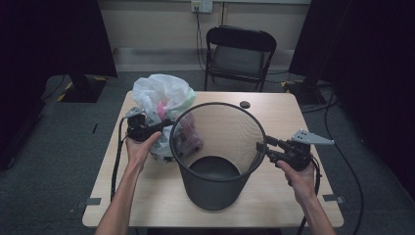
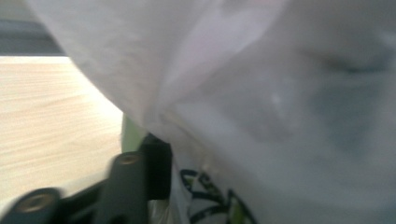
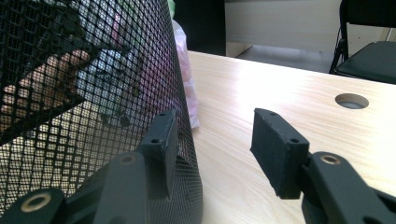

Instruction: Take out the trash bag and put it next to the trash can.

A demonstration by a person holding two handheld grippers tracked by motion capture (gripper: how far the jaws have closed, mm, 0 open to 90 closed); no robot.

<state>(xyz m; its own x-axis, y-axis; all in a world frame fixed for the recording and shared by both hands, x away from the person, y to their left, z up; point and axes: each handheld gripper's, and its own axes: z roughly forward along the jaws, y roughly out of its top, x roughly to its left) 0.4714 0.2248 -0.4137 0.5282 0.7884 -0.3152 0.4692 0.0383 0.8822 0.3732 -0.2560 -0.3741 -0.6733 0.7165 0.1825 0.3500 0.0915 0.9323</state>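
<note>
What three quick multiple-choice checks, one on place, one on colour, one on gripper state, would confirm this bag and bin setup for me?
1. Where does the plastic bag sit relative to the mesh bin?
A. Inside it
B. On the table beside it, toward the left gripper
C. On the chair

2. What colour is the mesh bin?
A. White
B. Red
C. Black

3. How do the right gripper's jaws stand?
A. Open, at the bin's wall
B. Shut on the bag
C. Shut on the bin's rim

Answers:
1. B, as the high view shows the bag on the table beside the bin, at the left gripper.
2. C, as its mesh is black in the high view and the right gripper view.
3. A, as the right gripper view shows a wide gap between the jaws, with one against the mesh.
</note>
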